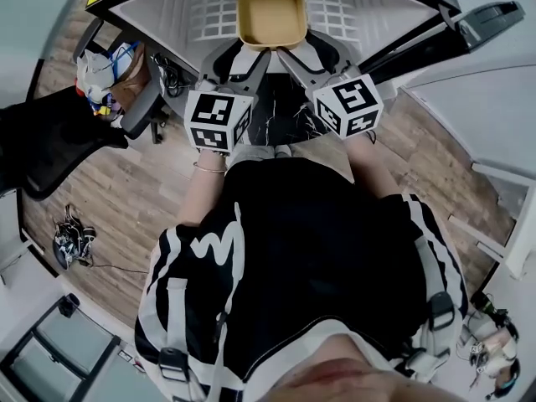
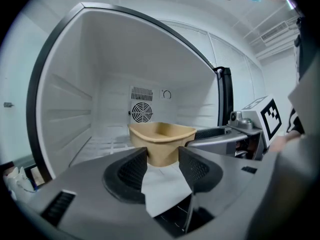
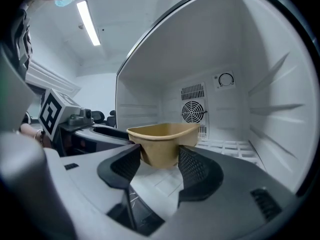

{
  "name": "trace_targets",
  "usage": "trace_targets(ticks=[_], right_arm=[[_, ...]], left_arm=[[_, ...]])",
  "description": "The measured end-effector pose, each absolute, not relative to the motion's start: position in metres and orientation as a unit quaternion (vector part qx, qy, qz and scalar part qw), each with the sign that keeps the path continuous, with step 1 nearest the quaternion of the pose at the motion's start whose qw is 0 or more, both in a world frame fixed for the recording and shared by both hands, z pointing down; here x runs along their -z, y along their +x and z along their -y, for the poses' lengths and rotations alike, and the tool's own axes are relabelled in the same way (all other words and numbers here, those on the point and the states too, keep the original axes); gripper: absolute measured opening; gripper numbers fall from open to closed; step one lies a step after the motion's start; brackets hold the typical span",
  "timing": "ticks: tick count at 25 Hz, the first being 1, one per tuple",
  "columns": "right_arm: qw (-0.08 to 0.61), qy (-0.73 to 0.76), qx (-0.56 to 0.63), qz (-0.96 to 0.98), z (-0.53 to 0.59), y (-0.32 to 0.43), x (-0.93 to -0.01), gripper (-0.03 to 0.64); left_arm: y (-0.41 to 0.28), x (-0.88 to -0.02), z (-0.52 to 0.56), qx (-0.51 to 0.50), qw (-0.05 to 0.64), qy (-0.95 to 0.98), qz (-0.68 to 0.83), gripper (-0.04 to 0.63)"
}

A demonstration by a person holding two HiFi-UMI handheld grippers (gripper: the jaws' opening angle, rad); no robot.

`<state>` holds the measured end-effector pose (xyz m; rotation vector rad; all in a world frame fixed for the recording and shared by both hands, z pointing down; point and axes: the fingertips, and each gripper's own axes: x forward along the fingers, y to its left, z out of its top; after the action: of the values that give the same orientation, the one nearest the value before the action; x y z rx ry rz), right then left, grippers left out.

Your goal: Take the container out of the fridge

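A tan, open, empty container (image 1: 270, 11) sits at the front of the fridge's white compartment. My left gripper (image 1: 243, 55) reaches its near left corner and my right gripper (image 1: 300, 55) its near right corner. In the left gripper view the container's (image 2: 162, 136) lower part fills the gap between the left gripper's (image 2: 162, 165) pads, which touch both sides. In the right gripper view the container (image 3: 162, 141) sits the same way between the right gripper's (image 3: 159, 162) pads. Both sets of jaws stand wide, shut on the container.
The fridge's back wall has a round fan grille (image 2: 142, 112) and a ribbed white shelf (image 3: 230, 146) below. Its open door (image 1: 486, 19) stands at the right. A black office chair (image 1: 50, 141), a bag of items (image 1: 109, 74) and cables (image 1: 71, 241) are on the wood floor at the left.
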<state>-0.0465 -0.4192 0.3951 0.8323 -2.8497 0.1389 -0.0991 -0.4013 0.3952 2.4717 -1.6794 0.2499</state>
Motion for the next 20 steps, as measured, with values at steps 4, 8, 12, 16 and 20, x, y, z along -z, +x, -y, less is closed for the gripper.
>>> trace_targets(ticks=[4, 8, 12, 16, 20], right_arm=[[0.079, 0.279, -0.036, 0.956, 0.415, -0.046, -0.39, 0.238], [0.084, 0.278, -0.026, 0.957, 0.409, -0.047, -0.388, 0.238], [0.085, 0.279, -0.027, 0.956, 0.4, -0.047, -0.387, 0.238], [0.08, 0.287, -0.027, 0.954, 0.385, -0.046, -0.384, 0.238], [0.078, 0.291, -0.024, 0.953, 0.367, -0.052, -0.38, 0.238]], left_arm=[[-0.099, -0.391, 0.397, -0.078, 0.066, 0.822, 0.56, 0.201], [-0.099, -0.389, 0.391, -0.076, 0.065, 0.822, 0.561, 0.202], [-0.1, -0.389, 0.382, -0.07, 0.066, 0.824, 0.558, 0.202], [-0.099, -0.386, 0.369, -0.067, 0.064, 0.828, 0.552, 0.202], [-0.105, -0.383, 0.351, -0.066, 0.061, 0.831, 0.55, 0.202]])
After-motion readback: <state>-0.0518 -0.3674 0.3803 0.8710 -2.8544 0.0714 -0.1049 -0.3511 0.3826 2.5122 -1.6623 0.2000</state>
